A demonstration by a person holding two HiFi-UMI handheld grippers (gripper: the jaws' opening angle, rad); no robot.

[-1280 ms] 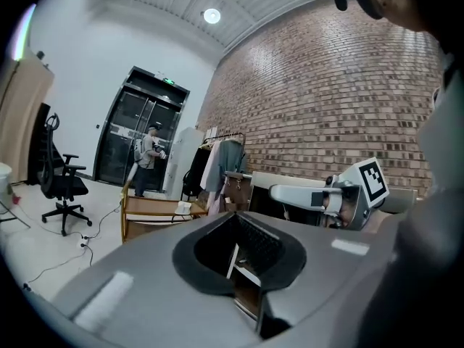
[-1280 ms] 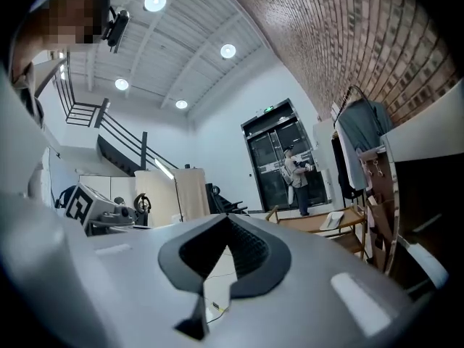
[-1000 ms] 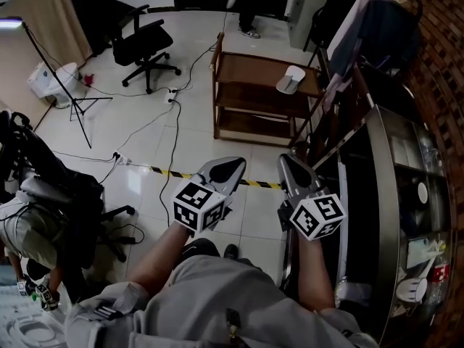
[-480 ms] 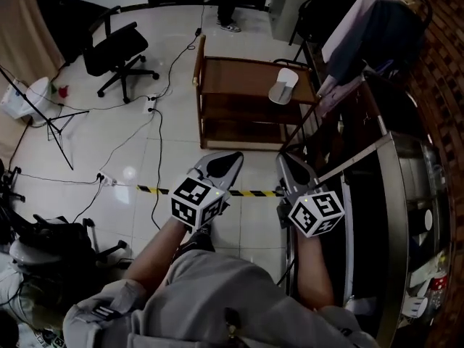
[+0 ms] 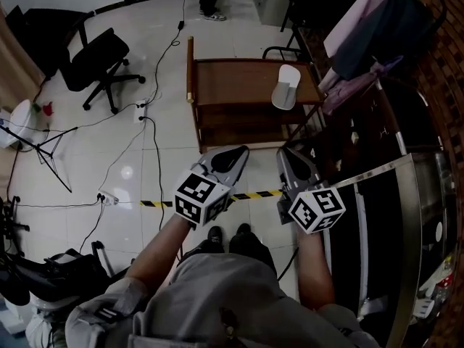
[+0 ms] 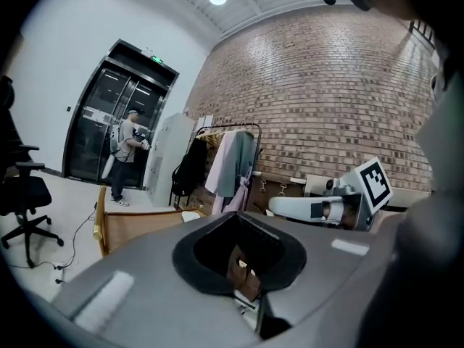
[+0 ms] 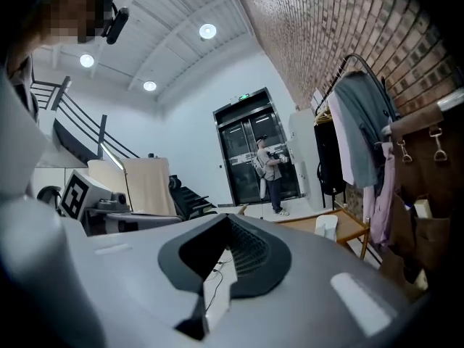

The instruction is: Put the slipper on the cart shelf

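An office chair (image 5: pixel 98 56) stands off at the far left, with cables trailing over the floor toward the wooden cart (image 5: pixel 232 85). The left gripper (image 5: pixel 233 158) is held out level in front of the person, jaws pressed together with nothing between them. I'd judge that a carrying pose for an approach, not a grasp. Ahead of it, past a striped tape line (image 5: pixel 250 193) on the floor, the cart presents its open front and lower shelves. The slipper (image 5: pixel 285 85) lies on the top shelf close to its right edge (pale, lengthwise front to back), well apart from both grippers. The right gripper (image 5: pixel 290 162) mirrors the left: clenched, empty, aimed at the cart. Coats on a rack (image 5: pixel 370 27) crowd the cart's right side, so reaching in from the front looks the easier way.
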